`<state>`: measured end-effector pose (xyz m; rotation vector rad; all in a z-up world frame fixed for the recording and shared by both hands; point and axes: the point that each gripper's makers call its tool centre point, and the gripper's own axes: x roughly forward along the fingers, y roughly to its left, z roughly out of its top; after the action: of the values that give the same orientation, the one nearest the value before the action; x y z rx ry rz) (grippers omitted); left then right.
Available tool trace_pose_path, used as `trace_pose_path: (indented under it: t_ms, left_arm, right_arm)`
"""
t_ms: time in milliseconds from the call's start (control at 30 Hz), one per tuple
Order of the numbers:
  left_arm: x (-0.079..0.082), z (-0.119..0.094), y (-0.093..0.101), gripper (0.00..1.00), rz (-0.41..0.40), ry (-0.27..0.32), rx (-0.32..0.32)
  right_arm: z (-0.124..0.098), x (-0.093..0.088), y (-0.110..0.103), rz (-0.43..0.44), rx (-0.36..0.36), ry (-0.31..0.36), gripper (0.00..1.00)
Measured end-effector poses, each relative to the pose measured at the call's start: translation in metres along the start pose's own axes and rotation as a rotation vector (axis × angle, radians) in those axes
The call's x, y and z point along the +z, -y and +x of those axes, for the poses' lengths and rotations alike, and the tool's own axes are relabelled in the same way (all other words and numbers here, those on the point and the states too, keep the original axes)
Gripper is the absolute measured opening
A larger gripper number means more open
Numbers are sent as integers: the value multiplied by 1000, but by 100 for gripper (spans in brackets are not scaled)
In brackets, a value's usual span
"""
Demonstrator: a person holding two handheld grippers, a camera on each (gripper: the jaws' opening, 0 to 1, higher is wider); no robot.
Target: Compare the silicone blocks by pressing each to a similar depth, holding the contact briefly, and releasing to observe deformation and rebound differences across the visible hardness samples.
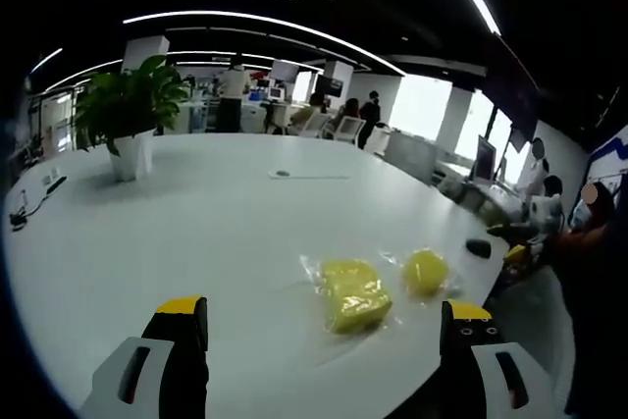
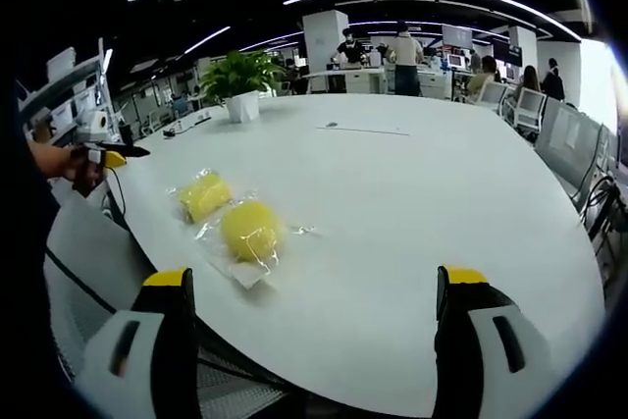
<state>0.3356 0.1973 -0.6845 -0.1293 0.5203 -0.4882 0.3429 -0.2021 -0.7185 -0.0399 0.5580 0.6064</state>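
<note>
Left gripper (image 1: 324, 326), right gripper (image 2: 312, 306): jaws apart, held off table (image 1: 196, 233) | two bagged yellow silicone blocks (image 1: 355, 293) (image 2: 251, 231) near table edge | untouched; all pressing judged pending

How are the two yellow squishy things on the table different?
In the left gripper view, the square block looks bigger and boxy with flat sides, while the round block looks smaller and rounded like a ball. The square block lies nearer that gripper; the round block lies farther right. Both are yellow, wrapped in clear plastic, resting on the white table.
</note>
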Motion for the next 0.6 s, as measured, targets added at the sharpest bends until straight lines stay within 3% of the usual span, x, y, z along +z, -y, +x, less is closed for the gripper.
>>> trace_pose_path:
  t_ms: [467,600]
  left_arm:
    - [5,4,1,100,-8,-2,5]
    - [2,7,-2,100,-14,-26,11]
  right_arm:
    - [2,5,2,-7,6,1,96]
    - [3,5,3,-3,6,5,96]
